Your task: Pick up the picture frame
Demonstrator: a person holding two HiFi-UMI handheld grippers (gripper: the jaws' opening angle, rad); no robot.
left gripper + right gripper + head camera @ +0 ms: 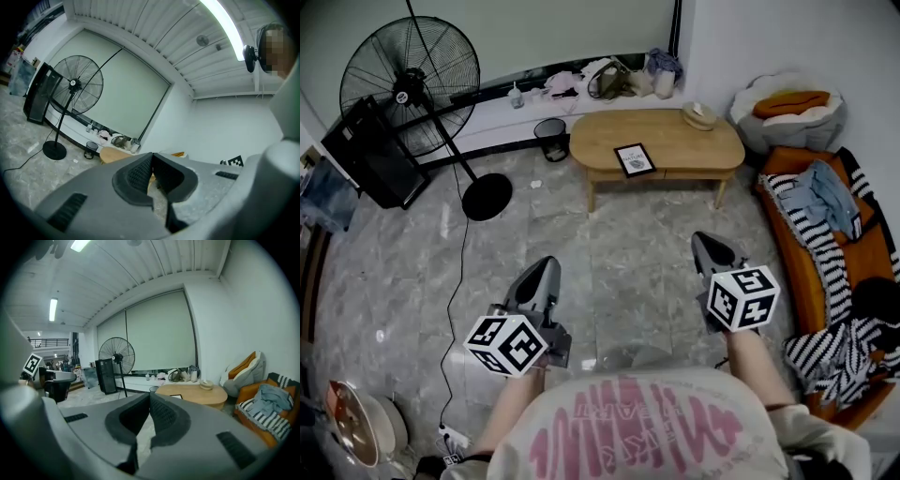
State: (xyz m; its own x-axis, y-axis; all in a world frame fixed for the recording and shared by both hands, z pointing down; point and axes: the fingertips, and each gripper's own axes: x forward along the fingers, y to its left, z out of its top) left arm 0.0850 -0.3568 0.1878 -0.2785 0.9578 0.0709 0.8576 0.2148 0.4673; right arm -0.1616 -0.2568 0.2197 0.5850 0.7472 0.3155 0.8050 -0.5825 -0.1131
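**Frame far ahead on the low table, both tongs closed and empty**

The picture frame (pixel 635 159) seems to lie flat on the oval wooden table (pixel 694 145), near its front edge and a little to the left of the middle. It is well apart from both tools, with open floor between. In the right gripper view it shows only as a small dark shape (pixel 176 397) on the table top.

The left gripper (pixel 546 272) has its jaws together at the tips with nothing between them. The right gripper (pixel 705 242) is closed in the same way, also with nothing in it.

I judge the frame to be light, thin and stiff, with a dark border around a pale picture. It probably has a glass or plastic front (I cannot confirm this from here), so it should not be squeezed on its face or dropped. Because it lies low on smooth wood, it may slide when pushed. A good place to take it is one side of the border, with the jaws across the thickness of the edge.

As for writing, the shirt (pixel 647 431) carries large pink letters, seen upside down, and I cannot read them surely. The cubes carry only square markers.
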